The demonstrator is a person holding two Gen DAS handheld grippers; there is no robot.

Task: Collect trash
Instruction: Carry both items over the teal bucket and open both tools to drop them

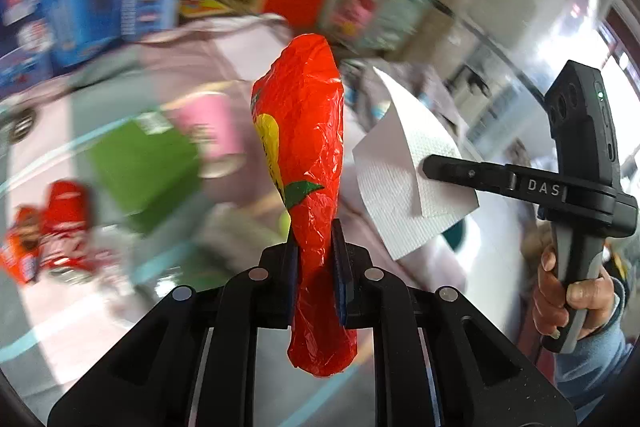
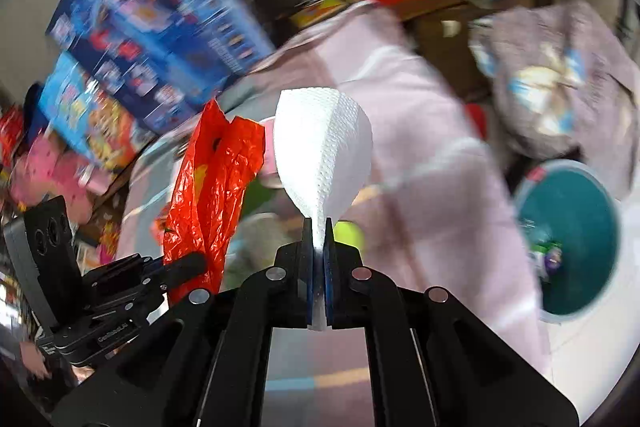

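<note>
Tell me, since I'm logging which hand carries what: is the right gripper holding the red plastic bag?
No, the right gripper is clamped on a white paper towel; the red plastic bag sits in the left gripper.

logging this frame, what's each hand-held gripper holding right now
Left hand-held gripper: shut on the red bag.
Right hand-held gripper: shut on the paper towel.

Cluttered home: toy boxes (image 2: 160, 27), pink bedding (image 2: 400, 107).

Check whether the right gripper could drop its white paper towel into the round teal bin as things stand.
Probably yes. The right gripper is shut on the white paper towel, and the round teal bin sits open-topped at lower right with nothing visible between them.
</note>
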